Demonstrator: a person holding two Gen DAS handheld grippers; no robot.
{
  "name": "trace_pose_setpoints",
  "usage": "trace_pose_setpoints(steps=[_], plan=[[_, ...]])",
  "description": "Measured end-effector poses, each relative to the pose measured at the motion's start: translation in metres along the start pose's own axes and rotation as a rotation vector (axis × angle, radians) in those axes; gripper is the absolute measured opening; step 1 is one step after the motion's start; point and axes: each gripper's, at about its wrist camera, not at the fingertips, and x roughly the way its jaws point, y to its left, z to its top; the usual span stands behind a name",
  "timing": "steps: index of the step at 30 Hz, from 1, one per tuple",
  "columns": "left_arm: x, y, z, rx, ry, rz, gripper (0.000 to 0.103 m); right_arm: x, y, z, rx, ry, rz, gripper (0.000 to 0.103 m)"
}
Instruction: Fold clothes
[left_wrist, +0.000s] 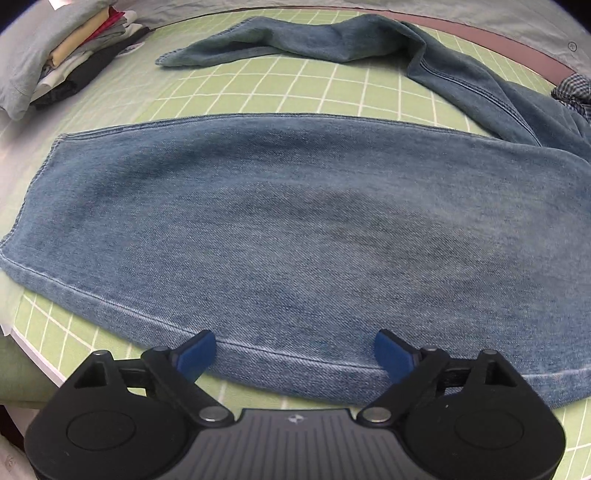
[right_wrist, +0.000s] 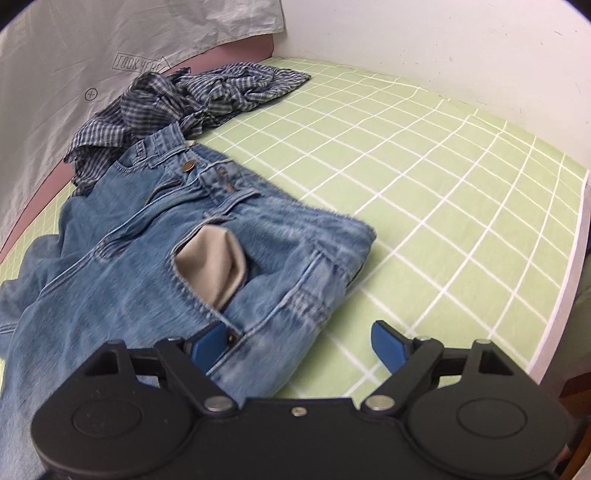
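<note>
A pair of blue jeans (left_wrist: 295, 229) lies on the green grid sheet (left_wrist: 258, 88). One leg is spread flat across the left wrist view, and the other leg (left_wrist: 314, 40) lies crumpled behind it. My left gripper (left_wrist: 295, 350) is open just above the near seam of the flat leg, with nothing pinched. The right wrist view shows the jeans' waist (right_wrist: 221, 240) with its button and a beige pocket lining (right_wrist: 210, 266) turned out. My right gripper (right_wrist: 299, 341) is open over the near waist corner. Its left pad is above the denim and its right pad above the sheet.
A crumpled blue plaid shirt (right_wrist: 192, 96) lies behind the waist, by a grey cloth (right_wrist: 74, 55). A stack of folded clothes (left_wrist: 74, 55) sits at the far left. The white wall (right_wrist: 443, 55) bounds the back, and the bed's edge (right_wrist: 561, 295) falls away on the right.
</note>
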Motion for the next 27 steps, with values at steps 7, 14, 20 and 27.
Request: trace_pose_setpoints(steps=[7, 14, 20, 27], plan=[[0.004, 0.003, -0.003, -0.128, 0.032, 0.032, 0.103, 0.002, -0.011, 0.012, -0.081, -0.032, 0.053, 0.025], [0.005, 0.008, -0.006, -0.159, 0.05, -0.034, 0.103, -0.019, -0.032, 0.011, -0.067, -0.087, 0.029, 0.016], [0.004, 0.01, -0.005, -0.162, 0.053, -0.037, 0.103, -0.012, -0.037, 0.005, -0.097, -0.059, -0.014, 0.019], [0.003, 0.014, -0.003, -0.141, 0.056, -0.045, 0.103, -0.027, -0.019, 0.004, -0.105, -0.123, -0.119, 0.064]])
